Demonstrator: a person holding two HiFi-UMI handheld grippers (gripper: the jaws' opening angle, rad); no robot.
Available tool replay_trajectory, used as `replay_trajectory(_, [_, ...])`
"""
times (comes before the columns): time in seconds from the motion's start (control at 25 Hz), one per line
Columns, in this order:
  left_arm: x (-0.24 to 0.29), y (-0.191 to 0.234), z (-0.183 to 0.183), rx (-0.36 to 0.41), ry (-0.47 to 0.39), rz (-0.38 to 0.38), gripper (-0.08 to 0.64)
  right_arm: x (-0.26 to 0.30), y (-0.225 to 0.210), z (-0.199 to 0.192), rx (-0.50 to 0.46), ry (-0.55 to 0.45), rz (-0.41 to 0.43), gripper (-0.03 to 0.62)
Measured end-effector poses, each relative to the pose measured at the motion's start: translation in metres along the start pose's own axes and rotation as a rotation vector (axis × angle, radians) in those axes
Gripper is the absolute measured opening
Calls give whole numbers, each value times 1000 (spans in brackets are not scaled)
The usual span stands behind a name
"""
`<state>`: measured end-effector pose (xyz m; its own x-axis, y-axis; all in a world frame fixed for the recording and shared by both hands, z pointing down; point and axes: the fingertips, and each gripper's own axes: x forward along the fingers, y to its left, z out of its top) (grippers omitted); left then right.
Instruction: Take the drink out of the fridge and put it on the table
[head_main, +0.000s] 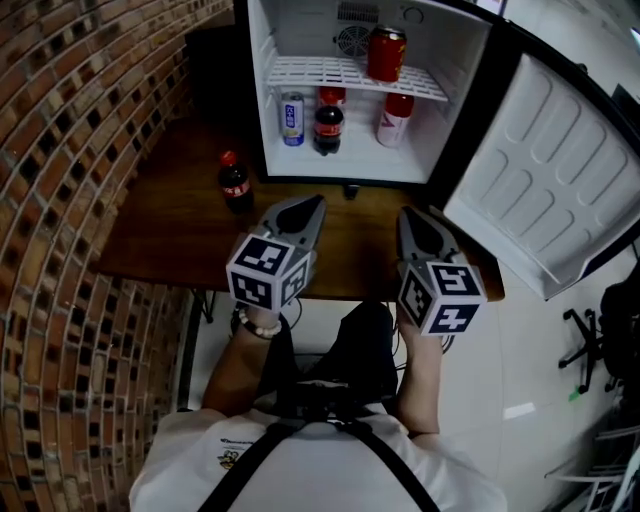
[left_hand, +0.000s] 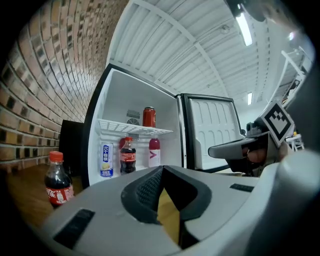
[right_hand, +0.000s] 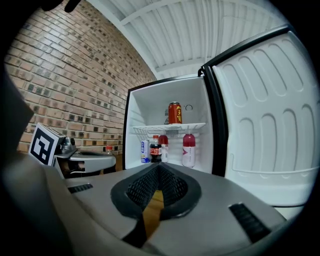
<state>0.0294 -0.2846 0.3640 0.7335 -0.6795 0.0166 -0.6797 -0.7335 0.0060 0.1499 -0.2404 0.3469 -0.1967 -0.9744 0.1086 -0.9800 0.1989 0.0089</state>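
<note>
A small fridge (head_main: 262, 90) stands open on the wooden table (head_main: 160, 235). On its wire shelf is a red can (head_main: 386, 53). Below stand a blue-and-white can (head_main: 292, 120), a cola bottle (head_main: 328, 126) and a red-and-white bottle (head_main: 396, 118). A second cola bottle (head_main: 235, 182) stands on the table left of the fridge, and shows in the left gripper view as the cola bottle (left_hand: 57, 179). My left gripper (head_main: 318, 204) is shut and empty, right of that bottle and apart from it. My right gripper (head_main: 405, 214) is shut and empty too, in front of the fridge.
The fridge door (head_main: 545, 170) hangs wide open to the right, past the table's edge. A brick wall (head_main: 70, 150) closes off the left side. An office chair base (head_main: 588, 340) stands on the floor at far right. The person's legs are below the table's front edge.
</note>
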Motion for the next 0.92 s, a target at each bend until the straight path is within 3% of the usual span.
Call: replay_trajectory(0.92, [4,2,-8,-31,12,-13,-5,4,-1,-6,4,32,-7,-8])
